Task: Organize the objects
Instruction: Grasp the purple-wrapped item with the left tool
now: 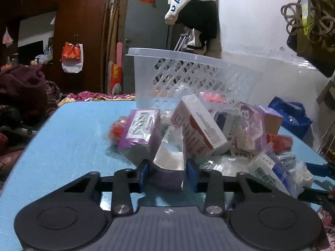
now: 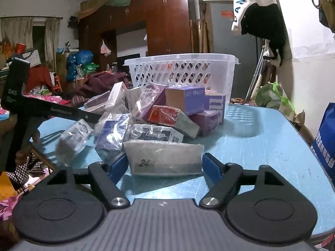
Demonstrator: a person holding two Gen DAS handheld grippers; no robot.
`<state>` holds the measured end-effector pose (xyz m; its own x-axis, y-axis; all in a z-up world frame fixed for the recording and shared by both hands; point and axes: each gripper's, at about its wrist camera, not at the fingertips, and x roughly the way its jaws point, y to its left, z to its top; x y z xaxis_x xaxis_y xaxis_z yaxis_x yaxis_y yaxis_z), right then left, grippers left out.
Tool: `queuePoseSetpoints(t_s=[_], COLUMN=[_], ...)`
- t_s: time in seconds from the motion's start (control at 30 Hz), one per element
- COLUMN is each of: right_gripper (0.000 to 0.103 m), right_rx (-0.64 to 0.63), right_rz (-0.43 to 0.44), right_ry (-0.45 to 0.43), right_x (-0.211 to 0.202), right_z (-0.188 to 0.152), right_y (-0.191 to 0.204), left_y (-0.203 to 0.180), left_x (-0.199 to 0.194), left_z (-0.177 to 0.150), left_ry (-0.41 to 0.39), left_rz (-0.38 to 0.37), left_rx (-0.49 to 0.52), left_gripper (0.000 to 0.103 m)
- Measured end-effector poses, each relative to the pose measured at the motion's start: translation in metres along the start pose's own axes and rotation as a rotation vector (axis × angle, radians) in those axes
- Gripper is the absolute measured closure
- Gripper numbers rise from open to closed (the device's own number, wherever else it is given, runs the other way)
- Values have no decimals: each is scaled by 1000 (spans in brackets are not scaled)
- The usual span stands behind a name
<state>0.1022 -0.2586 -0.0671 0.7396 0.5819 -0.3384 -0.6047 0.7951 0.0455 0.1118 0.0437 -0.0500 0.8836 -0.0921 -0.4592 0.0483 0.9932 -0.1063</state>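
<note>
Right gripper [image 2: 165, 164] is sitting low over the blue desk [image 2: 261, 146], its blue fingers [image 2: 211, 165] flanking a grey wrapped packet [image 2: 165, 159] marked 24h, apparently not quite squeezing it. Beyond the fingers, boxes and bagged packets [image 2: 146, 113] are piling up against a white basket [image 2: 180, 73].

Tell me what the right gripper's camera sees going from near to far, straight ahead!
right gripper → grey packet marked 24h → red box → white basket → brown wardrobe
</note>
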Motion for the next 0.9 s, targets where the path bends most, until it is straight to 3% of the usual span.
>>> queuePoseSetpoints(t_s=[0.2,0.27,0.5,0.63,0.77,0.9], right_gripper=[20,24,25,25,25,25], right_rx=[18,5,23,6,-18,-20], right_rz=[-23,-27,-44,-55,-38,-29], right_ry=[11,12,-46,-101,-141,-166], right_x=[2,2,-12,-17,-5,0], right_z=[-4,-4,4,25,58,74], right_y=[-3,-1,-5,-8,-9,-10], left_y=[-6,-7,-2,3,5,7], left_x=[0,-3,-33,-41,-40,-28], left_z=[-3,-5,-4,4,12,11], left_ry=[-10,-24,-159,-216,-213,-140], left_rz=[11,7,-1,-8,-76,-84], left_rx=[33,36,3,-23,-33,-29], left_gripper=[63,64,64,64,64,64])
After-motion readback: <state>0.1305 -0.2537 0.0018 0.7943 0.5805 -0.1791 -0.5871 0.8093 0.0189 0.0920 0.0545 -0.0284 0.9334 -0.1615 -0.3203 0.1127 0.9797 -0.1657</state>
